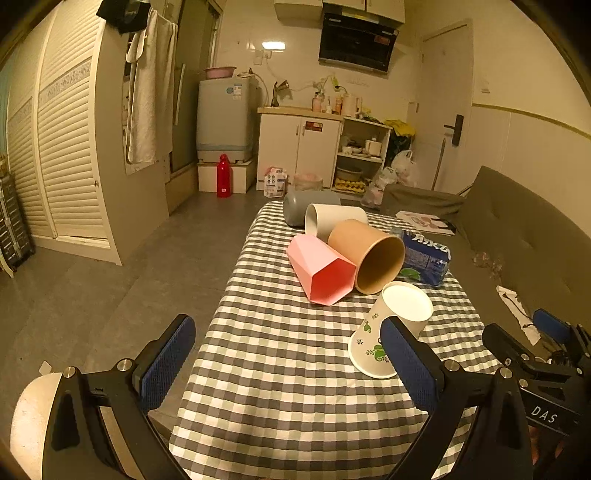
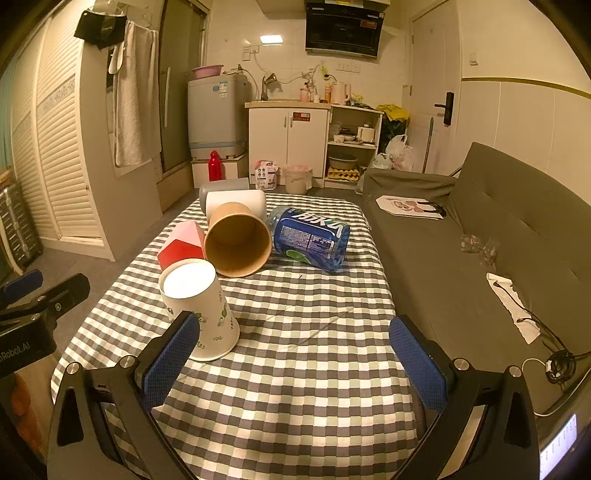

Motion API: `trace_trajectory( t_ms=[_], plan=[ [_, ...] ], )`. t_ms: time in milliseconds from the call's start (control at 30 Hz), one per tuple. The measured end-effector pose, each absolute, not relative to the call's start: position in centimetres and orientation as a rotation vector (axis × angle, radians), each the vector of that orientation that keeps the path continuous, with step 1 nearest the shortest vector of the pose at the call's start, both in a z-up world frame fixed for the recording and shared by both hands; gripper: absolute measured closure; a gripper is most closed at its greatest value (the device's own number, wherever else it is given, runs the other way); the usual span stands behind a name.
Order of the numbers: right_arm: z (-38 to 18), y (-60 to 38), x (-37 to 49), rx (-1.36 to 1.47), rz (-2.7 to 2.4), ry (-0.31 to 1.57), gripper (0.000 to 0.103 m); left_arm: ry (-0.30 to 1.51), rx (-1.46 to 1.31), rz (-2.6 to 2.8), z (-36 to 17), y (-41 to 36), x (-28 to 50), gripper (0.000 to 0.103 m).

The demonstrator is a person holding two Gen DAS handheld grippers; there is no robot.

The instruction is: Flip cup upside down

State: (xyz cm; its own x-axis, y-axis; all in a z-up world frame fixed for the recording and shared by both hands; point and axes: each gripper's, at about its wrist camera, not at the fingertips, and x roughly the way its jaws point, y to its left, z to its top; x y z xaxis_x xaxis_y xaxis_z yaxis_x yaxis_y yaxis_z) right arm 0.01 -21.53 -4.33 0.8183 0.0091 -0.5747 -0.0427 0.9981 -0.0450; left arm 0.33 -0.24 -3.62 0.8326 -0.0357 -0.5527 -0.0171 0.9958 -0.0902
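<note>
Checked tablecloth (image 2: 295, 369), grey sofa (image 2: 480, 221) beside

I have both claws level, side by side — left claw (image 1: 288, 363) spread wide, right claw (image 2: 295, 360) spread wide, nothing gripped.

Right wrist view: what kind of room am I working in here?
Most likely a small studio flat with kitchen and living space in one room. A black range hood hangs over a white sink cabinet, a pale blue washing machine stands beside it, and a grey-green sofa flanks the checked-cloth table.
</note>
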Motion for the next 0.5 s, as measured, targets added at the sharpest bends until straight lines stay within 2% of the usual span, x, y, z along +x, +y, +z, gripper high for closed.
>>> trace_trajectory(
  t_ms=[500],
  plan=[
    [-4.64,-21.56,0.08,-0.065,0.025,0.623,0.0,0.594,-0.096,-0.001,-3.7,-0.07,0.34,0.0]
  ],
)
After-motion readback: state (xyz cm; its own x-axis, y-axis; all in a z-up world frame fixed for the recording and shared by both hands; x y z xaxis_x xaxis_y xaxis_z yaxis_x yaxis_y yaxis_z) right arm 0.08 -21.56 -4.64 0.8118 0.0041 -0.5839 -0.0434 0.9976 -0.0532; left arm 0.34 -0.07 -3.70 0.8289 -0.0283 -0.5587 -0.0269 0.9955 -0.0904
